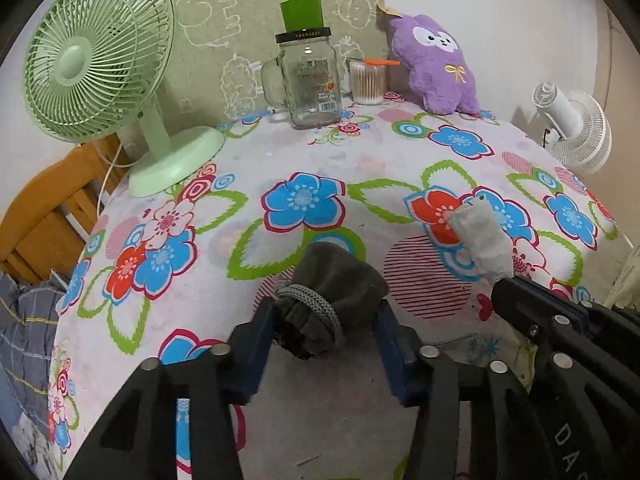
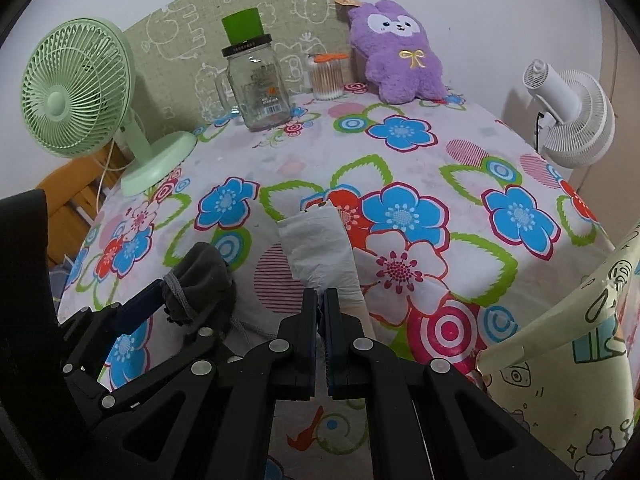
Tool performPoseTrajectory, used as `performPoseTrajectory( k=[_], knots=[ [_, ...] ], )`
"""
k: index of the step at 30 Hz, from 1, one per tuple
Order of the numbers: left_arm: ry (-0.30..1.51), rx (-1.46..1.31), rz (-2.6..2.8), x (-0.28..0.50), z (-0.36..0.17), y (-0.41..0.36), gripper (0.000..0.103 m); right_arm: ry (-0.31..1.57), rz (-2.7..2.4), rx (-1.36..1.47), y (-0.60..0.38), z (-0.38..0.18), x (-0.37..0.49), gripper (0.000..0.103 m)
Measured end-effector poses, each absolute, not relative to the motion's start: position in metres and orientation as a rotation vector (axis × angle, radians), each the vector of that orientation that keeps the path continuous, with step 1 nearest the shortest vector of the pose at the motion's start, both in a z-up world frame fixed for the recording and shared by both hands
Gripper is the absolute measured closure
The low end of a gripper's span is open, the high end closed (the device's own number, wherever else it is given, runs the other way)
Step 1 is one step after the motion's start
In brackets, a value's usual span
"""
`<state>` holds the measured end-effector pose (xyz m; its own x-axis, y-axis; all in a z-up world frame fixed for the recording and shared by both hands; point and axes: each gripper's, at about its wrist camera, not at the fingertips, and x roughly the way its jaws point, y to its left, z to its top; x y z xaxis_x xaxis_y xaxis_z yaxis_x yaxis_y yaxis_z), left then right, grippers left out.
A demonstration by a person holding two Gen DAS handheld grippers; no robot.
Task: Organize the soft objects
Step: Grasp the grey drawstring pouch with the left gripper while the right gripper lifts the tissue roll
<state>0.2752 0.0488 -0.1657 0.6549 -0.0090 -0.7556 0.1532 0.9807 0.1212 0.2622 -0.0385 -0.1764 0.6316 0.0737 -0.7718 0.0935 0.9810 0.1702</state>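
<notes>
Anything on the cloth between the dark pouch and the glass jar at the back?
Nothing: between the dark pouch and glass jar only bare flowered tablecloth shows, clearest in the left wrist view.

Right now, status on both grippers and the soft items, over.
Left gripper fingers around dark drawstring pouch, contact unclear. Right gripper shut on white folded cloth. Floral tablecloth ahead, nothing blocking.

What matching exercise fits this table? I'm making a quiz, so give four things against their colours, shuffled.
Things:
1. desk fan
2. plush toy
3. drawstring pouch
4. cotton-swab jar lid

Colours:
A. purple
B. orange
C. pale green
D. dark grey

Pairs: 1-C, 2-A, 3-D, 4-B
</notes>
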Motion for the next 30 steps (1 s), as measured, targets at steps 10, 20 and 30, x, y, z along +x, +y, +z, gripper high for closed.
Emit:
performPoseTrajectory(
  k=[10,20,30],
  knots=[
    [0.842,0.158,-0.067,0.254,-0.157,0.056,0.062,0.896,0.040,0.205,-0.034,-0.171,0.251,0.097],
    [0.840,0.112,-0.019,0.219,-0.147,0.065,0.063,0.894,0.097,0.167,-0.022,-0.159,0.224,0.097],
    [0.827,0.055,0.011,0.181,-0.139,0.068,0.063,0.883,0.137,0.114,-0.017,-0.146,0.188,0.097]
  ],
)
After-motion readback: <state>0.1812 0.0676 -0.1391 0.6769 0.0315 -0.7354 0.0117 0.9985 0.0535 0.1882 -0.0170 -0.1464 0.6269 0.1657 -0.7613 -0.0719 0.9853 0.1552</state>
